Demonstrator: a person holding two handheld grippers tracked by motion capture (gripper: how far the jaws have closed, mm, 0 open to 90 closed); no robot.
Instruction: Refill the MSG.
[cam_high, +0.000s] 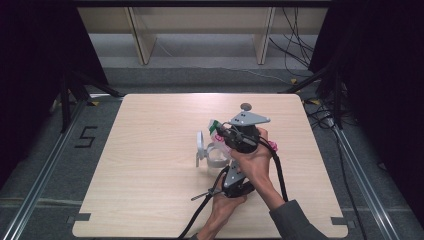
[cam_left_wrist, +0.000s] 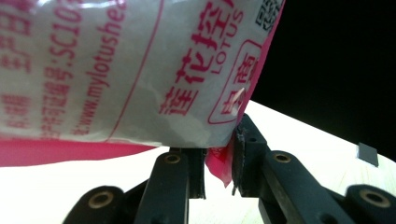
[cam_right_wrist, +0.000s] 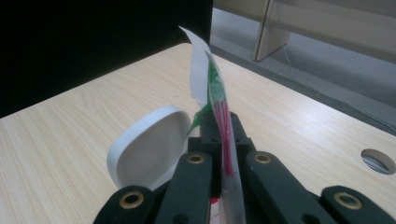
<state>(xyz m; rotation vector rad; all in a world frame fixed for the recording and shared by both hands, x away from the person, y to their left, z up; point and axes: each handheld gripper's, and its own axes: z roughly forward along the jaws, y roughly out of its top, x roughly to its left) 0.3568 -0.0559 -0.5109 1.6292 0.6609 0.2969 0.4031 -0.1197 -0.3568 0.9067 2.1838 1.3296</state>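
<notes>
Sachet (cam_left_wrist: 116, 70), pink-printed, pinched by both my grippers over pale wood table (cam_high: 150, 200); dark room; white lid (cam_right_wrist: 149, 149), probably, beside right gripper (cam_right_wrist: 224, 135).

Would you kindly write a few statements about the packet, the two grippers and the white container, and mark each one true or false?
1. The right gripper is shut on an edge of the packet. True.
2. The left gripper hangs open, clear of the packet. False: its jaws pinch the packet's pink bottom corner.
3. The packet's printing is red and pink on white. True.
4. The white container has its lid pressed shut. False: the lid stands open beside it.
5. The table is bare metal. False: it is pale wood.
</notes>
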